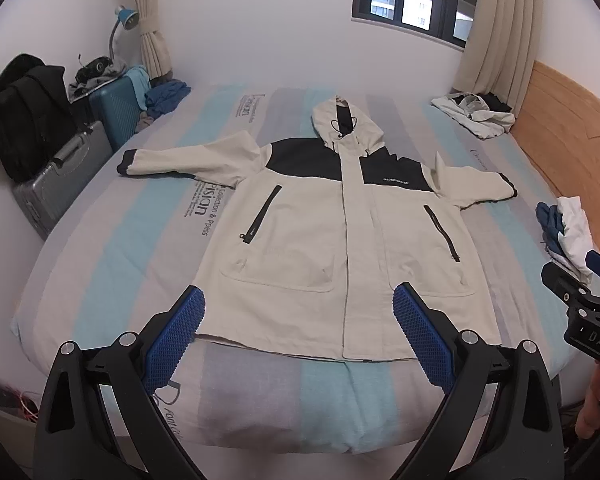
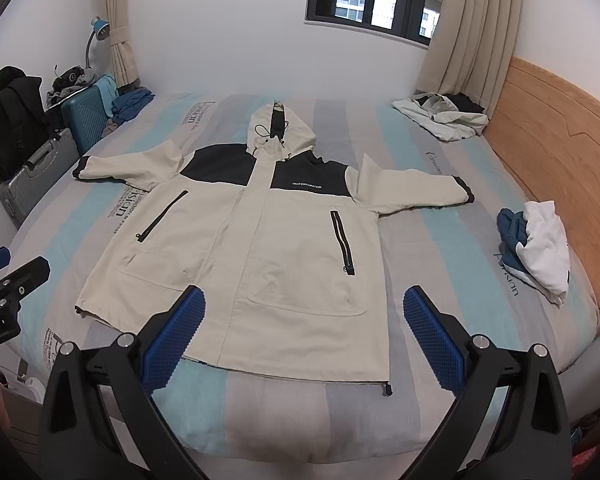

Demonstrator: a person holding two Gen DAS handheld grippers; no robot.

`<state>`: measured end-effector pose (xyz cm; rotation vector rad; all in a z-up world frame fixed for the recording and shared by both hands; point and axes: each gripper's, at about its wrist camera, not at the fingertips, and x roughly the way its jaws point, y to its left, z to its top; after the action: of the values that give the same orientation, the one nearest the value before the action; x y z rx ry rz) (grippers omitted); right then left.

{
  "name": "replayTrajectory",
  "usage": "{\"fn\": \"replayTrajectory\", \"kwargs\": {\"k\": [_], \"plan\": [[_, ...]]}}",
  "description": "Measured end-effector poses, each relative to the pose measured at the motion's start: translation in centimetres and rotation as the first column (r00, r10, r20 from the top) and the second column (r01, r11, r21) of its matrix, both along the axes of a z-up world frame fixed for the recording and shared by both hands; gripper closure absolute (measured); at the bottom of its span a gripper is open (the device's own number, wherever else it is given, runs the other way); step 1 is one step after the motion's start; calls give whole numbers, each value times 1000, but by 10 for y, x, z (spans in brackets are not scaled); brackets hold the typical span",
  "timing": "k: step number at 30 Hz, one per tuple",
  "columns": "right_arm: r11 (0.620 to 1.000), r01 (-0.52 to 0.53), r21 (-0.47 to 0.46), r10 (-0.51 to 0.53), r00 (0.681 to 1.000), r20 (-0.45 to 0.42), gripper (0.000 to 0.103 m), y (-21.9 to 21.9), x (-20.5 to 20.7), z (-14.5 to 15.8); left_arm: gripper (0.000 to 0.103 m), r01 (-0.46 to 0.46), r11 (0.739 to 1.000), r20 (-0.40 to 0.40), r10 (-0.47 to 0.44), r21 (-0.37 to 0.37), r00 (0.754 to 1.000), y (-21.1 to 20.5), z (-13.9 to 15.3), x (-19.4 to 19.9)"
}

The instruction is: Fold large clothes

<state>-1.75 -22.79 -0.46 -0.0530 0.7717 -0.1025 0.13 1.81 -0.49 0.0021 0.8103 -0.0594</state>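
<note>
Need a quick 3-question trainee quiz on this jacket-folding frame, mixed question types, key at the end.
1. True or false: the cream and black jacket lies spread flat, front up, both sleeves out to the sides.
2. Multiple choice: the left gripper is A) shut on the hem, B) open above the hem, holding nothing, C) shut on a sleeve.
3. Short answer: what lies on the striped bed between the jacket's sleeve and the wooden headboard, on the right gripper side?

Key
1. True.
2. B.
3. A small pile of blue and white clothes.
</note>
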Motion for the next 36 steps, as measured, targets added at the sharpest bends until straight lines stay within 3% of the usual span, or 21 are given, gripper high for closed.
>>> {"fn": "replayTrajectory", "kwargs": {"k": [11, 21, 30, 36], "plan": [[1000, 11, 1, -11, 1000, -22, 7, 3, -2, 4, 9, 22, 1000, 21, -22, -5, 1000, 5, 6, -5], [997, 81, 21, -80, 996, -35, 7, 28, 15, 14, 9, 60, 998, 8, -60, 24, 998, 31, 11, 21], [989, 148, 25, -147, 989, -26, 7, 37, 58, 11, 9, 67, 997, 37, -69, 36, 997, 65, 10, 77], [986, 163, 35, -161, 986, -38, 7, 15, 107, -8, 9, 54, 998, 14, -54, 11, 998, 59, -4, 137]]}}
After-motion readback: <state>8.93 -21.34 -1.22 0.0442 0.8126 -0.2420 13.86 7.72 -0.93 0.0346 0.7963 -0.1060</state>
